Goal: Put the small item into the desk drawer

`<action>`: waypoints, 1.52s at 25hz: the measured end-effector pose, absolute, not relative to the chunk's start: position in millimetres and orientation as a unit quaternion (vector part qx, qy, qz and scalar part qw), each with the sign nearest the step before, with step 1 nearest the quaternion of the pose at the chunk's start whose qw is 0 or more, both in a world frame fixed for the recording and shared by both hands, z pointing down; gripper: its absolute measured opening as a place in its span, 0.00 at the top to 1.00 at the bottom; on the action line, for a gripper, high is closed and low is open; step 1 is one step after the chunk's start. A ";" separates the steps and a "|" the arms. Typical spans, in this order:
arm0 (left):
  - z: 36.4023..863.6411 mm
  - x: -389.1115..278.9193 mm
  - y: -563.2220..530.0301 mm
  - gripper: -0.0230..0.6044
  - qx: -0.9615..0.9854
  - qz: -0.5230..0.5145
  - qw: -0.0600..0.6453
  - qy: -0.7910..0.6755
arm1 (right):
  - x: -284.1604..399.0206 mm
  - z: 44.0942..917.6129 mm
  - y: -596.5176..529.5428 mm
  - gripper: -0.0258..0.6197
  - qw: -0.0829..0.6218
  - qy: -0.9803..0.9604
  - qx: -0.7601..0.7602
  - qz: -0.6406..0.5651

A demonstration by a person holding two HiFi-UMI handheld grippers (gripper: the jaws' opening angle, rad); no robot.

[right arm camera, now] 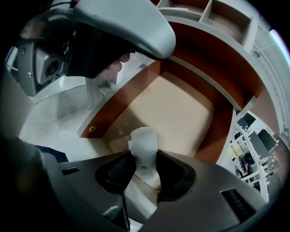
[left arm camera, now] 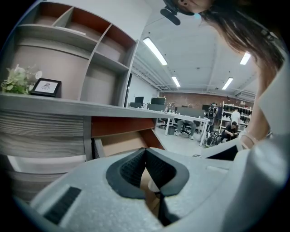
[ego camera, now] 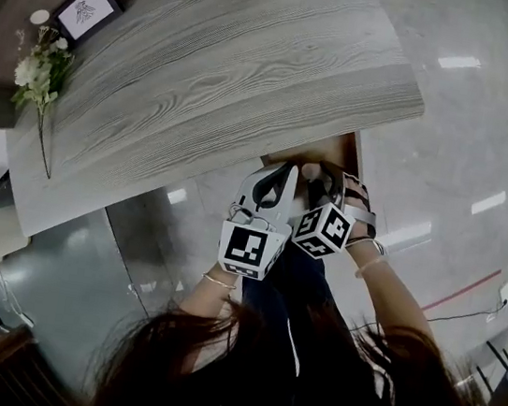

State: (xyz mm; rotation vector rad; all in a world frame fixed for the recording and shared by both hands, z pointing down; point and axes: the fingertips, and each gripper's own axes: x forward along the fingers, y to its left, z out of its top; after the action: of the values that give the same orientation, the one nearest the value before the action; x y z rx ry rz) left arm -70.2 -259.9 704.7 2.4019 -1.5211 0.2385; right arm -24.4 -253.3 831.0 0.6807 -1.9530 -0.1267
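Observation:
The desk drawer [right arm camera: 174, 106] stands open under the wood-grain desk top [ego camera: 226, 70], with a pale bare floor and red-brown walls. It also shows below the desk edge in the head view [ego camera: 323, 151] and in the left gripper view [left arm camera: 120, 142]. My right gripper [right arm camera: 144, 166] hangs over the drawer's front part, shut on a small white item [right arm camera: 144, 142] that stands upright between its pads. My left gripper [left arm camera: 146, 152] is shut with nothing in it, just left of the right gripper [ego camera: 323, 174], in front of the drawer.
White flowers [ego camera: 37, 70] and a framed picture [ego camera: 86, 11] stand at the desk's far left. Shelves [left arm camera: 90, 50] rise above the desk. People sit at tables [left arm camera: 233, 129] far across the room. Glossy floor [ego camera: 472, 135] lies to the right.

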 end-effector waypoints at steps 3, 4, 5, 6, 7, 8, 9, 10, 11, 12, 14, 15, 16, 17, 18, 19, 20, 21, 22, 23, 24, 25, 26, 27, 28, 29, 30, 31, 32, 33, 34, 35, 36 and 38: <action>707.2 -75.5 -262.0 0.94 0.829 0.082 0.147 -0.534 | -26.0 834.0 -255.0 0.76 0.512 -0.810 0.281 -0.049; 707.5 -77.5 -262.3 0.94 0.827 0.081 0.149 -0.537 | -26.4 834.6 -255.0 0.76 0.514 -0.809 0.280 -0.049; 707.8 -79.5 -262.3 0.94 0.824 0.079 0.152 -0.539 | -26.7 835.3 -254.7 0.76 0.516 -0.809 0.278 -0.049; 708.2 -81.3 -262.0 0.94 0.822 0.076 0.156 -0.542 | -26.8 836.3 -254.3 0.76 0.518 -0.808 0.277 -0.048; 708.8 -82.8 -261.6 0.94 0.821 0.075 0.158 -0.544 | -26.8 837.5 -254.0 0.76 0.521 -0.807 0.275 -0.046; 709.4 -83.7 -261.2 0.94 0.820 0.076 0.158 -0.544 | -26.6 838.8 -253.9 0.75 0.523 -0.806 0.274 -0.043; 710.0 -84.3 -260.9 0.94 0.821 0.077 0.158 -0.544 | -26.4 840.1 -253.9 0.75 0.524 -0.805 0.274 -0.040; 710.8 -84.6 -260.6 0.94 0.821 0.079 0.157 -0.543 | -26.2 841.5 -253.8 0.75 0.526 -0.804 0.273 -0.036; 712.1 -84.9 -260.2 0.94 0.821 0.081 0.158 -0.543 | -25.9 843.0 -253.6 0.74 0.529 -0.804 0.271 -0.032; 713.9 -85.2 -259.4 0.94 0.820 0.083 0.161 -0.543 | -25.7 844.3 -253.2 0.73 0.531 -0.803 0.270 -0.026; 716.9 -85.9 -257.4 0.94 0.819 0.088 0.168 -0.542 | -26.0 845.1 -252.2 0.72 0.531 -0.803 0.269 -0.016; 716.9 -85.9 -256.8 0.94 0.819 0.088 0.169 -0.541 | -26.2 844.4 -251.9 0.71 0.531 -0.804 0.268 -0.014; 716.1 -85.5 -256.6 0.94 0.819 0.088 0.169 -0.541 | -26.3 843.3 -251.6 0.71 0.530 -0.804 0.268 -0.013; 715.0 -84.8 -256.6 0.94 0.819 0.088 0.169 -0.541 | -26.2 841.9 -251.2 0.71 0.529 -0.805 0.267 -0.014; 714.2 -84.2 -256.5 0.94 0.820 0.088 0.169 -0.540 | -26.1 840.5 -250.7 0.71 0.529 -0.806 0.267 -0.014; 713.8 -84.0 -256.4 0.94 0.820 0.088 0.170 -0.540 | -26.2 838.9 -250.4 0.70 0.528 -0.806 0.267 -0.014; 713.4 -83.9 -256.6 0.94 0.819 0.089 0.172 -0.540 | -26.4 837.2 -250.4 0.70 0.527 -0.807 0.268 -0.014; 712.6 -83.7 -256.9 0.94 0.820 0.089 0.173 -0.539 | -26.5 835.2 -250.7 0.70 0.525 -0.807 0.270 -0.014; 711.0 -83.1 -257.3 0.94 0.820 0.088 0.173 -0.538 | -26.1 832.8 -250.9 0.70 0.524 -0.807 0.272 -0.013; 709.5 -82.3 -257.2 0.94 0.821 0.088 0.172 -0.537 | -25.6 830.0 -250.9 0.70 0.521 -0.808 0.275 -0.012; 708.1 -81.4 -256.7 0.94 0.822 0.089 0.171 -0.536 | -24.9 826.7 -250.8 0.70 0.518 -0.809 0.278 -0.010; 706.3 -80.4 -256.2 0.94 0.823 0.089 0.170 -0.535 | -24.1 823.1 -250.5 0.70 0.515 -0.809 0.281 -0.008; 704.3 -79.5 -255.5 0.94 0.823 0.089 0.169 -0.535 | -23.3 819.4 -250.0 0.70 0.513 -0.810 0.284 -0.007; 702.3 -78.7 -254.6 0.94 0.823 0.090 0.170 -0.534 | -22.5 815.5 -249.3 0.71 0.510 -0.811 0.287 -0.006; 700.3 -78.3 -253.4 0.94 0.824 0.091 0.170 -0.533 | -21.8 811.8 -248.5 0.71 0.508 -0.811 0.289 -0.006; 698.5 -78.1 -252.1 0.94 0.823 0.092 0.170 -0.533 | -21.2 808.2 -247.6 0.71 0.506 -0.812 0.292 -0.006; 696.5 -78.0 -250.7 0.94 0.824 0.093 0.170 -0.533 | -20.6 804.9 -246.7 0.72 0.504 -0.812 0.295 -0.005; 694.2 -77.5 -249.3 0.94 0.824 0.093 0.169 -0.533 | -20.0 801.5 -245.8 0.72 0.502 -0.812 0.298 -0.004; 691.2 -76.4 -248.1 0.94 0.824 0.093 0.169 -0.532 | -19.2 797.8 -245.1 0.73 0.499 -0.813 0.301 -0.002; 688.1 -75.0 -246.9 0.94 0.825 0.093 0.168 -0.532 | -18.2 793.9 -244.5 0.73 0.496 -0.813 0.305 -0.001; 685.0 -73.8 -245.7 0.94 0.825 0.093 0.167 -0.531 | -17.1 789.8 -244.1 0.73 0.492 -0.814 0.309 0.001; 681.9 -73.0 -244.6 0.94 0.825 0.094 0.166 -0.532 | -16.1 785.5 -243.9 0.74 0.489 -0.814 0.313 0.002; 678.6 -72.8 -243.5 0.94 0.825 0.095 0.165 -0.532 | -15.5 781.5 -243.7 0.75 0.486 -0.814 0.317 0.003; 671.0 -72.8 -241.7 0.94 0.825 0.096 0.163 -0.533 | -14.2 773.6 -243.4 0.76 0.480 -0.815 0.325 0.008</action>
State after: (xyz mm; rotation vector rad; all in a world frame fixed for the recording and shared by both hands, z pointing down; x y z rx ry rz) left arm -72.8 -241.7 671.0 2.3514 -1.5206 0.2724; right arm -14.2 -243.4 773.6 0.7938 -1.9871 0.0207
